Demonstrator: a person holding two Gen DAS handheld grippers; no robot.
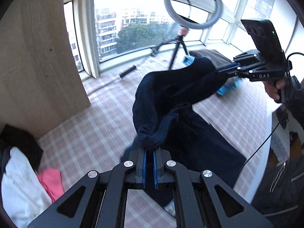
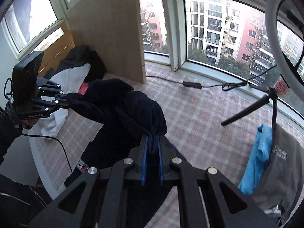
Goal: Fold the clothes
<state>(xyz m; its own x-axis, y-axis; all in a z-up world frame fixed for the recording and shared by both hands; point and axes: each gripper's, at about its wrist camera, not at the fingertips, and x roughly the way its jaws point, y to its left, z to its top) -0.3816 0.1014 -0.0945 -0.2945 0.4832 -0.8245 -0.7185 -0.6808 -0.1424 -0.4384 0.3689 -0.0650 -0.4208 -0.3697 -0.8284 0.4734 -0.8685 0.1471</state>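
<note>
Both my grippers, left gripper (image 1: 150, 150) and right gripper (image 2: 152, 138), clamped tight on the navy garment (image 1: 171, 95), lifted off the checked cloth (image 1: 91, 129); bunched edge might slip out mid-fold.

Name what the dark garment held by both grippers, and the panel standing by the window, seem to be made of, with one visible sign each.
Dark garment: looks like soft navy knit fabric; it drapes limply and shows a stitched hem. Panel: probably wood-look board, matte, with pale grain lines; solid wood or laminate cannot be told.
</note>
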